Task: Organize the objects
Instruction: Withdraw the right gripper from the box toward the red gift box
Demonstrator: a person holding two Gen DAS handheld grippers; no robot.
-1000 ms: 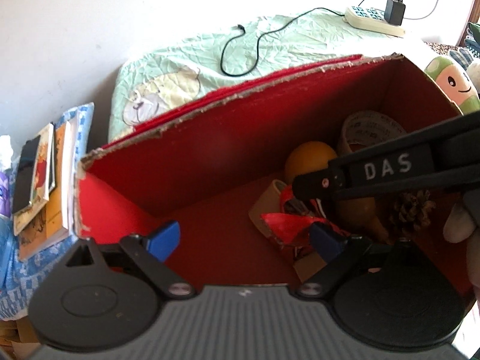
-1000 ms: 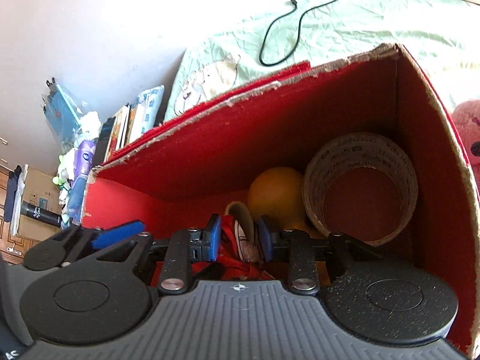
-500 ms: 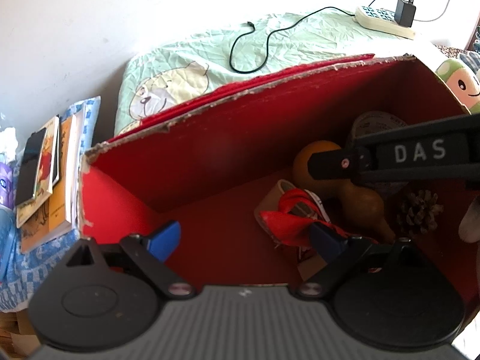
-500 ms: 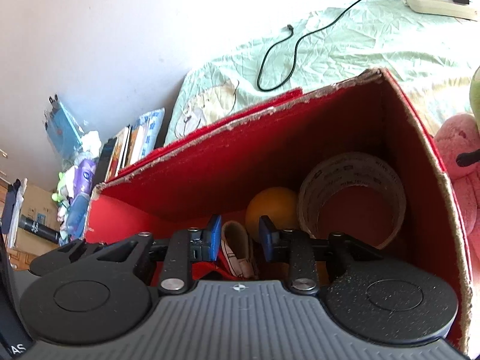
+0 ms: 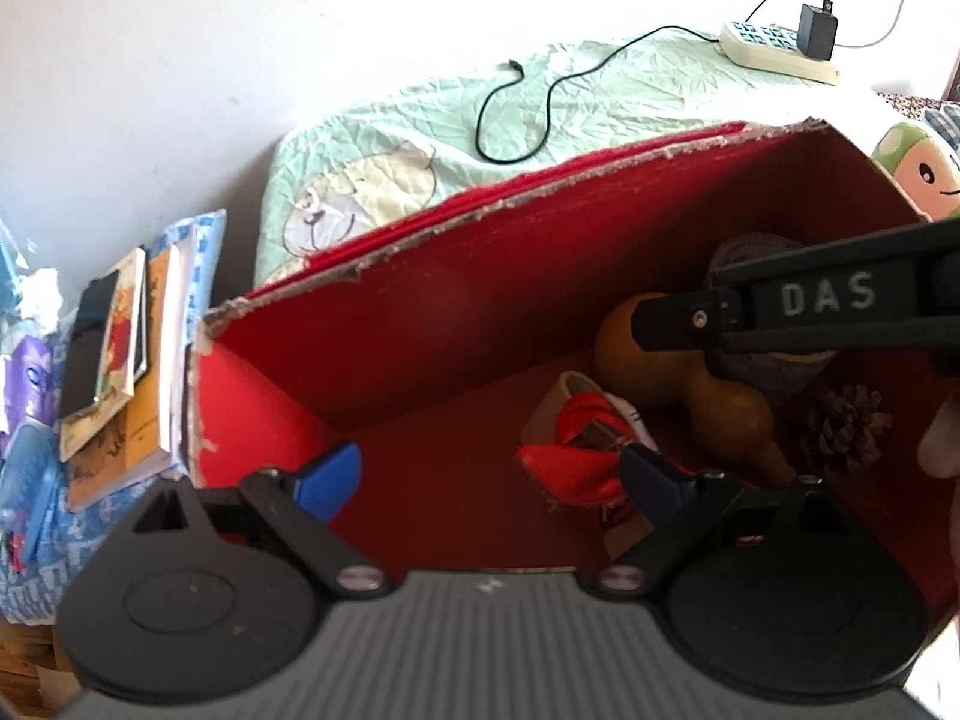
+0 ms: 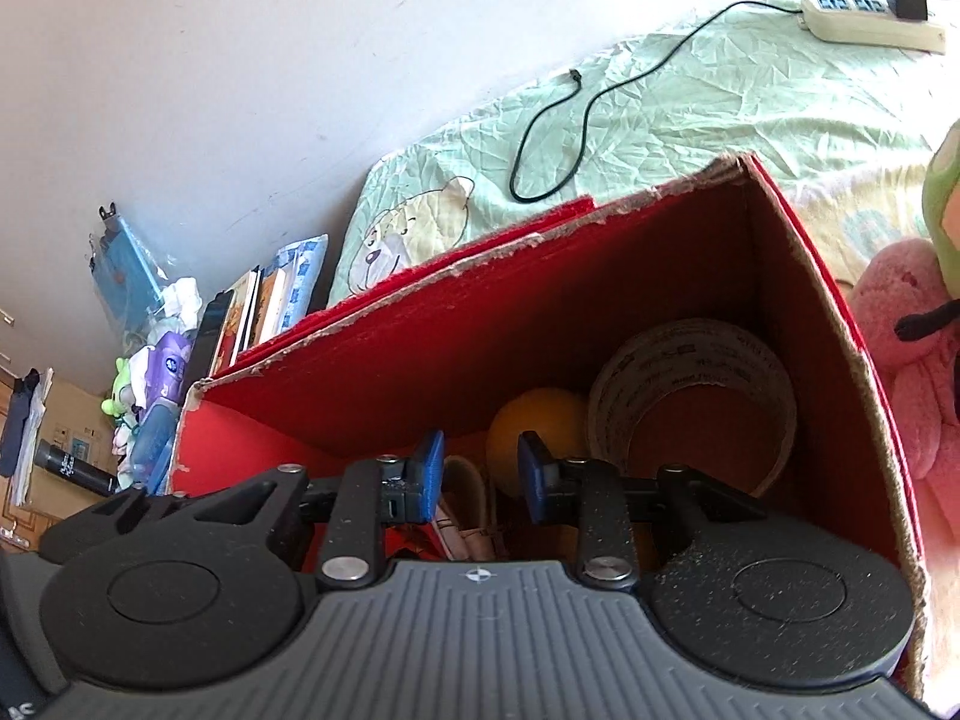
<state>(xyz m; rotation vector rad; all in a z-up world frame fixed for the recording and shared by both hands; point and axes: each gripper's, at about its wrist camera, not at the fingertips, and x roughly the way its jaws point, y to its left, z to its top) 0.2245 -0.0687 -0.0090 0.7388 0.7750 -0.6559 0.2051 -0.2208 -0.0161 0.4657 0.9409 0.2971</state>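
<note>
The left gripper [image 5: 489, 477] has its fingers spread wide; the right gripper [image 6: 480, 474] shows a narrow gap.

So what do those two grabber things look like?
Both are black plastic tools. The left gripper and the right gripper each have a grey ribbed body, two round black discs, silver screws and blue pads on the fingertips. The right one's side says "DAS" in white letters.

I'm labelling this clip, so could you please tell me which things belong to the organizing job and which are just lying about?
Job:
red box
gourd
tape roll
pine cone
small shoe
left gripper
right gripper

Lying about:
books
power strip
black cable
pink plush toy
</note>
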